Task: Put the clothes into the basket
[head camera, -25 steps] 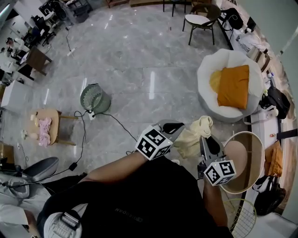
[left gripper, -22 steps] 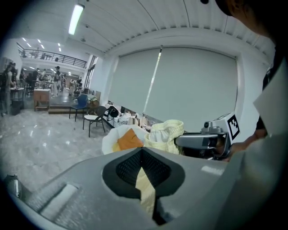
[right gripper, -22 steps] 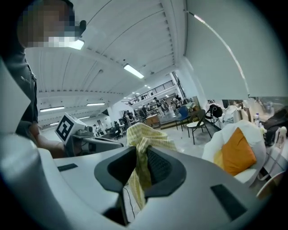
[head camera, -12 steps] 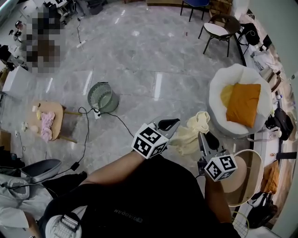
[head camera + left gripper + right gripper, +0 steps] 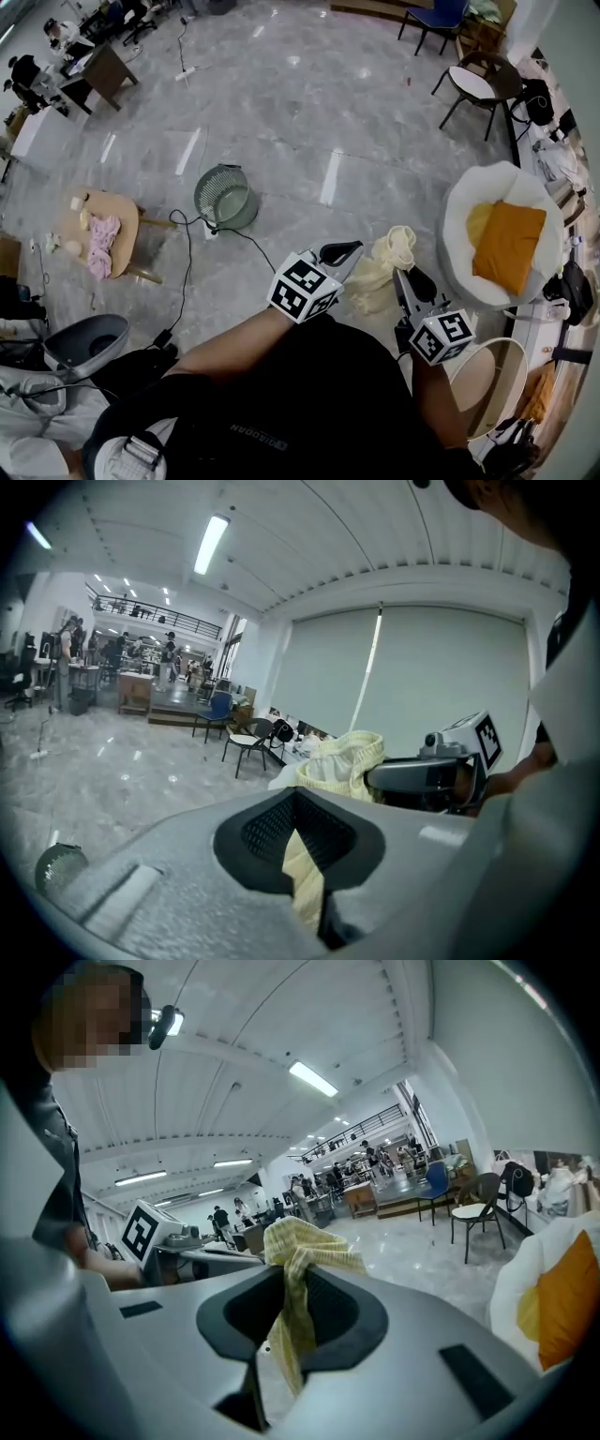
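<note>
A pale yellow garment (image 5: 382, 267) hangs stretched between my two grippers above the marble floor. My left gripper (image 5: 343, 253) is shut on its left end, and the cloth (image 5: 307, 878) runs down between the jaws. My right gripper (image 5: 413, 281) is shut on the other end, a bunched strip of the cloth (image 5: 292, 1321) pinched between its jaws. From the left gripper view I see the right gripper (image 5: 433, 774) beside the garment's bunched top (image 5: 343, 758). A green wire basket (image 5: 225, 196) stands on the floor ahead and to the left, apart from both grippers.
A white round chair (image 5: 466, 225) with an orange cushion (image 5: 510, 246) is at the right. A round tan tub (image 5: 489, 375) sits at lower right. A small wooden table (image 5: 120, 217) with a pink cloth (image 5: 101, 247) stands at the left, and a cable (image 5: 186, 272) runs across the floor. Chairs (image 5: 476, 86) stand farther back.
Both grippers have carried the garment across the room. The white chair and tan tub have slid to the right and down in the view, and the green basket has come closer to the middle.
</note>
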